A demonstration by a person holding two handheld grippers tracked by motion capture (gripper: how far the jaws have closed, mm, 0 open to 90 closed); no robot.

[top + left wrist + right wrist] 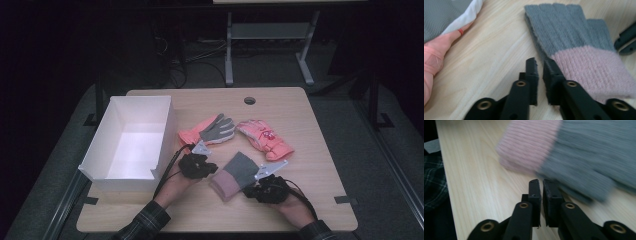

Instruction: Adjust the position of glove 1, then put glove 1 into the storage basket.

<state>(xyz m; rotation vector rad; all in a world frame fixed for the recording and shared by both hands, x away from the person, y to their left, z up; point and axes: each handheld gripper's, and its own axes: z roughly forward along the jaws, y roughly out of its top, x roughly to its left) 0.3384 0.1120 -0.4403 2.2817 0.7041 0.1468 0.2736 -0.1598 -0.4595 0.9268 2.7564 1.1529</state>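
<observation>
A grey-and-pink knit glove (235,175) lies flat near the table's (310,165) front edge, between two hand-held grippers. The left gripper (540,65), at the glove's nine o'clock, and the right gripper (541,185), at its four o'clock, both have jaws nearly closed, grasping nothing.

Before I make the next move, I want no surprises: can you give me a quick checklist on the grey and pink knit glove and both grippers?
1. Knit glove lies flat on the table: ok.
2. Left gripper at the glove's edge, jaws nearly shut, nothing between them: ok.
3. Right gripper beside the glove, jaws nearly shut on nothing: ok.
4. White box open: ok.
5. Coral gloves apart from the knit glove: ok.
</observation>
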